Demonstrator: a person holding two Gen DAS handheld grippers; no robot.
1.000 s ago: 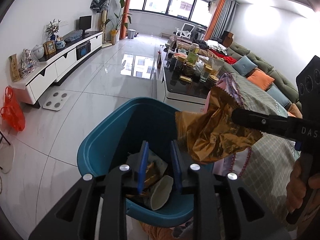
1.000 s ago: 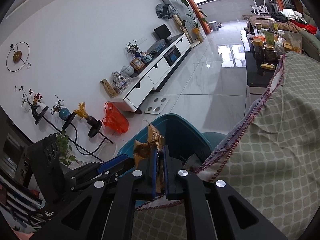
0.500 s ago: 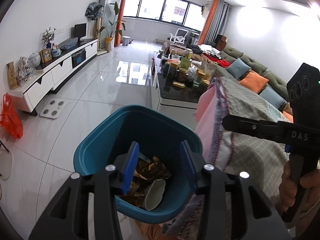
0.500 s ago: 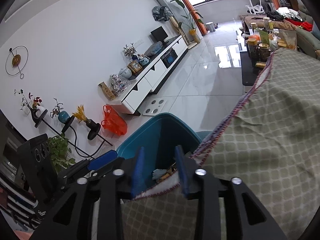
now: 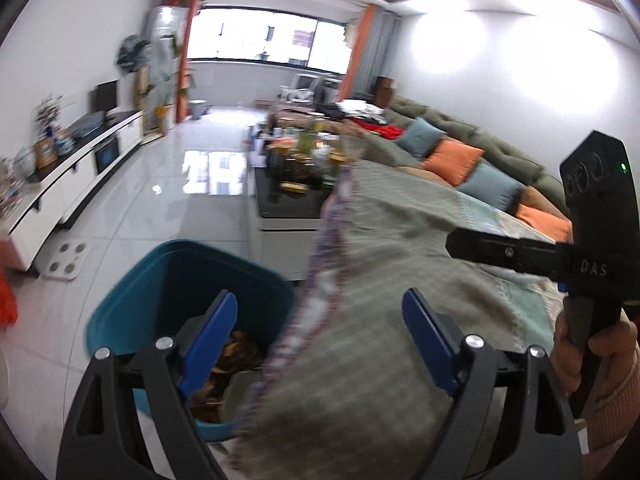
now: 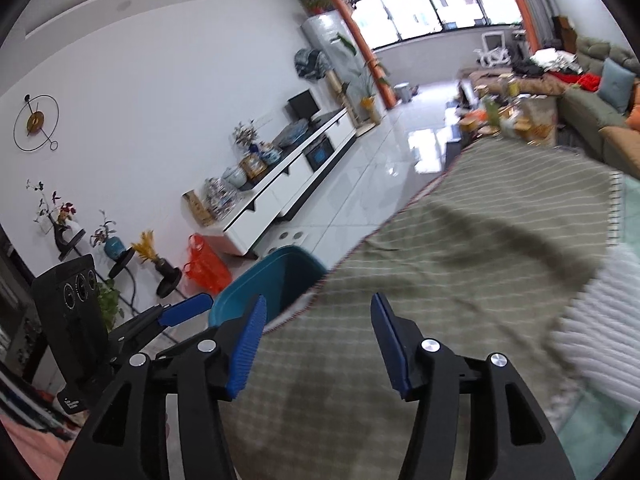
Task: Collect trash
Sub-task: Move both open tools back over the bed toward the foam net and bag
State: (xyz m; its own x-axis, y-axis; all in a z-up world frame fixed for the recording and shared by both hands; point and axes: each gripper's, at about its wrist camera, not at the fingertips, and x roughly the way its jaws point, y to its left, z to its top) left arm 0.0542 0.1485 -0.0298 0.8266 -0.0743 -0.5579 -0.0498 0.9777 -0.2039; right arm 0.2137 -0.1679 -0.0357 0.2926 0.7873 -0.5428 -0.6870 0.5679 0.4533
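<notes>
Green checked cloth [image 5: 392, 240] is draping the worktop beside the teal bin [image 5: 120, 292], which is sitting just under its edge to catch trash. Brown wrappers [image 5: 236, 348] are lying inside. Left claw [image 5: 320, 340] and right claw [image 6: 316, 340] are both opening, nothing between their jaws.
</notes>
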